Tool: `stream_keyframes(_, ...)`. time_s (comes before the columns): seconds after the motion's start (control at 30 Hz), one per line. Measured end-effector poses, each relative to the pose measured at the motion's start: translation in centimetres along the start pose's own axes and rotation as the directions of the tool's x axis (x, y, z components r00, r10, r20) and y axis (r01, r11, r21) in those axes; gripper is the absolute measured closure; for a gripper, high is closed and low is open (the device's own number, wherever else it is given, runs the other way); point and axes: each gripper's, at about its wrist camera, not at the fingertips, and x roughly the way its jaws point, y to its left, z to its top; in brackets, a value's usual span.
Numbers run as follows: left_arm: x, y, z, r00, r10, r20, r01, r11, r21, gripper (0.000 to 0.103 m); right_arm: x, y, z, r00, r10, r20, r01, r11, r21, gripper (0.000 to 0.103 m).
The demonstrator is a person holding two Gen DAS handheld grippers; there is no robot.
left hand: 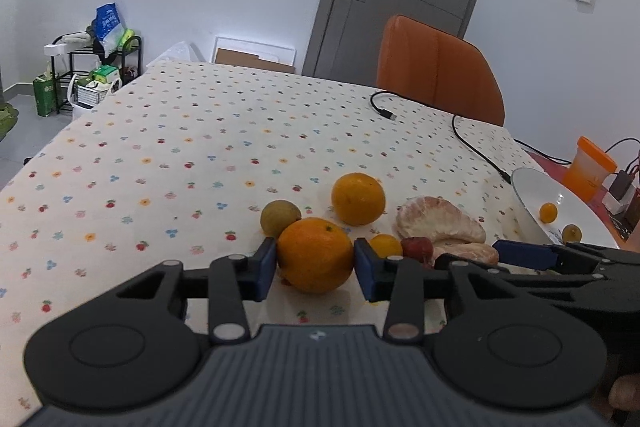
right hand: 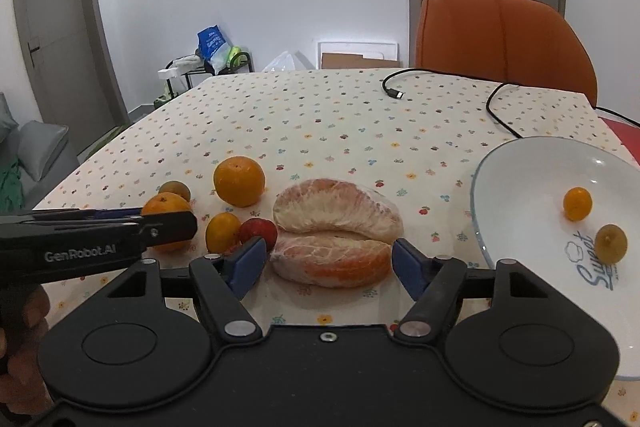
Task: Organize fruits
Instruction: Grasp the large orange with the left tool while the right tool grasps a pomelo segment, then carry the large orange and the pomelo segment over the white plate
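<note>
We have the left gripper (left hand: 315, 263) closed onto the near orange (left hand: 314, 254), pads touching both flanks, while the right gripper (right hand: 329, 259) stands wide open astride the nearer pomelo segment (right hand: 331, 261), whose long axis runs across the gap between the fingers. The white bowl (right hand: 520, 227), right of both grippers and nearer the right one, holds a small orange fruit (right hand: 577, 203) and a yellow-green fruit (right hand: 610, 243).

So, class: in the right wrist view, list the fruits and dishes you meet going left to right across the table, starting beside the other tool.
Small yellow citrus → red fruit → wrapped pomelo segments → white plate → small orange fruit on the plate → brownish-green fruit on the plate.
</note>
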Motion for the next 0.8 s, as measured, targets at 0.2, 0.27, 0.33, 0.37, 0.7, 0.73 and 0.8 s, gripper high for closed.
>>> stream_keyframes(0.2, -0.6, 0.9, -0.2, 1.0, 0.017, 0.006, -0.017, 1.0, -0.024, 0.063, 1.1, 1.0, -0.3, 0.999, -0.026, -0.021, 0.025, 0.996, -0.084, 0.031)
stream_keyframes(0.27, -0.7, 1.1, -0.1, 1.0, 0.02, 0.005, -0.02, 0.999, -0.026, 0.063, 1.2, 1.0, -0.2, 1.0, -0.021, -0.021, 0.019, 0.996, -0.083, 0.031)
stream_keyframes(0.33, -0.9, 1.1, -0.1, 1.0, 0.022, 0.009, -0.022, 0.999, -0.025, 0.063, 1.2, 0.9, -0.1, 1.0, -0.022, -0.021, 0.021, 0.997, -0.074, 0.036)
stream_keyframes(0.37, -1.0, 1.1, 0.0, 1.0, 0.022, 0.011, -0.022, 0.999, -0.024, 0.063, 1.1, 0.8, -0.1, 1.0, -0.019, -0.021, 0.017, 0.997, -0.071, 0.036)
stream_keyframes(0.7, -1.8, 0.3, 0.3, 0.999, 0.023, 0.031, -0.023, 1.0, -0.01, 0.063, -0.9, 0.4, 0.0, 1.0, 0.022, 0.019, -0.021, 0.998, -0.053, 0.038)
stream_keyframes(0.73, -1.9, 0.1, 0.3, 0.999, 0.022, 0.034, -0.021, 1.0, -0.007, 0.063, -1.1, 0.3, 0.1, 0.999, 0.025, 0.025, -0.023, 0.998, -0.053, 0.038)
stream_keyframes(0.8, -2.0, -0.1, 0.4, 0.999, 0.019, 0.039, -0.019, 1.0, -0.001, 0.063, -1.7, 0.2, 0.2, 0.999, 0.031, 0.039, -0.029, 0.998, -0.05, 0.038)
